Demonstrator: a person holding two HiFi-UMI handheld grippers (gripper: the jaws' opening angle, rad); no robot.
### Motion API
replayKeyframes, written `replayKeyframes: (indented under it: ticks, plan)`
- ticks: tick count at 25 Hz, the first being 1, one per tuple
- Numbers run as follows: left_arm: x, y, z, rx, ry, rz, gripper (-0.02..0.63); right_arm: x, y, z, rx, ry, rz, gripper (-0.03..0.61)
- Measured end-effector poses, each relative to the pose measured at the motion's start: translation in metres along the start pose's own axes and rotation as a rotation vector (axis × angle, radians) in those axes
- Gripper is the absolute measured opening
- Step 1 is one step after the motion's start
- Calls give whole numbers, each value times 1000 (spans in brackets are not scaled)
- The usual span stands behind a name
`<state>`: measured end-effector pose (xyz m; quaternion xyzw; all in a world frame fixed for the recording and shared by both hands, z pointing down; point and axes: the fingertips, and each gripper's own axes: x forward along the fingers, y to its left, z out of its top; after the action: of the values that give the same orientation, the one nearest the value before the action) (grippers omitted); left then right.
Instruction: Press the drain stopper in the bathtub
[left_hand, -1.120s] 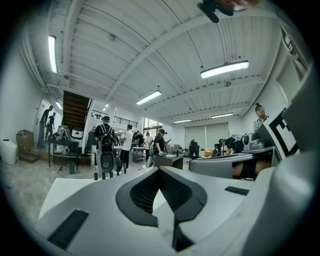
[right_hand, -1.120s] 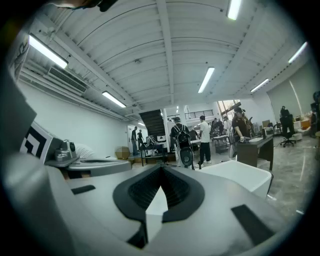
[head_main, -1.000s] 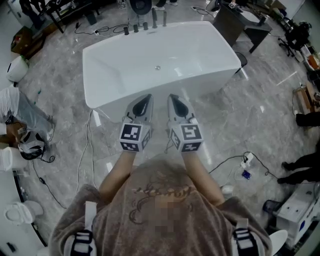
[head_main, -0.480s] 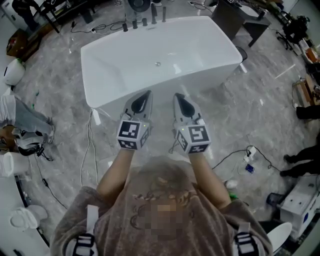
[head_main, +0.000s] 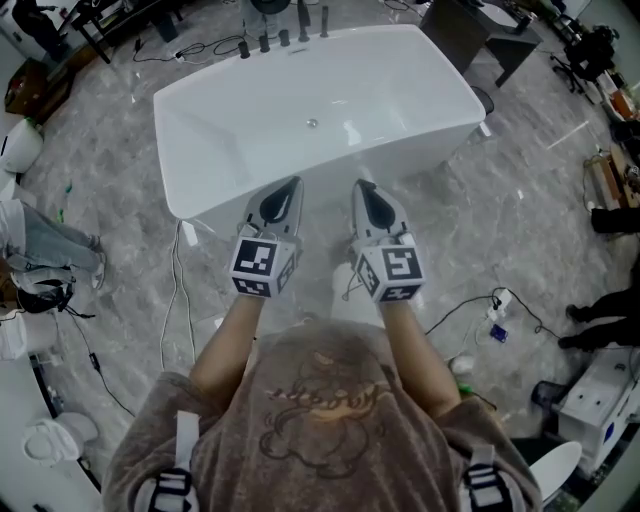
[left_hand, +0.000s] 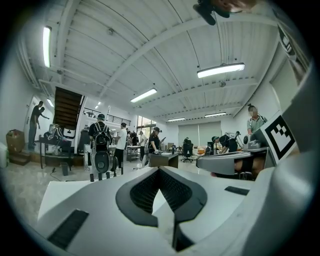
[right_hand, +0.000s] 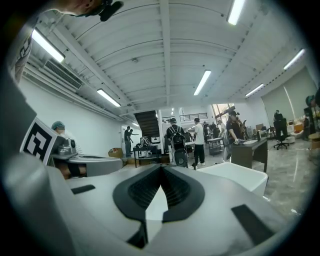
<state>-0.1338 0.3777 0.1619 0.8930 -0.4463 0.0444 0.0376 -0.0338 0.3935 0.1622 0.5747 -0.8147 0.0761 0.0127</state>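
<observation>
The white bathtub (head_main: 200, 170) stands on the marble floor just ahead of me. Its small round metal drain stopper (head_main: 312, 123) sits in the middle of the tub's bottom. My left gripper (head_main: 291, 184) and right gripper (head_main: 361, 187) are held side by side over the near rim, well short of the stopper. Both are shut with nothing between the jaws. In the left gripper view the left gripper (left_hand: 159, 170) points level across the room. The right gripper (right_hand: 161, 168) does the same, with the bathtub (right_hand: 235, 175) showing to its right.
Dark faucet fittings (head_main: 285, 38) line the tub's far edge. Cables (head_main: 176, 290) trail over the floor at the left and a power strip (head_main: 498, 330) lies at the right. A dark table (head_main: 460, 35) stands behind the tub. People and work tables fill the far room.
The tub now fills slightly more of the head view as the person has come a little closer. Both grippers stay shut and have spread slightly apart.
</observation>
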Motion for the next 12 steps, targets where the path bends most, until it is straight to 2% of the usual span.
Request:
replayKeyframes:
  ticks: [12]
  plan:
    - [86,34,9,-8,-6,20,3,85,-56,13,13,-9,26,2]
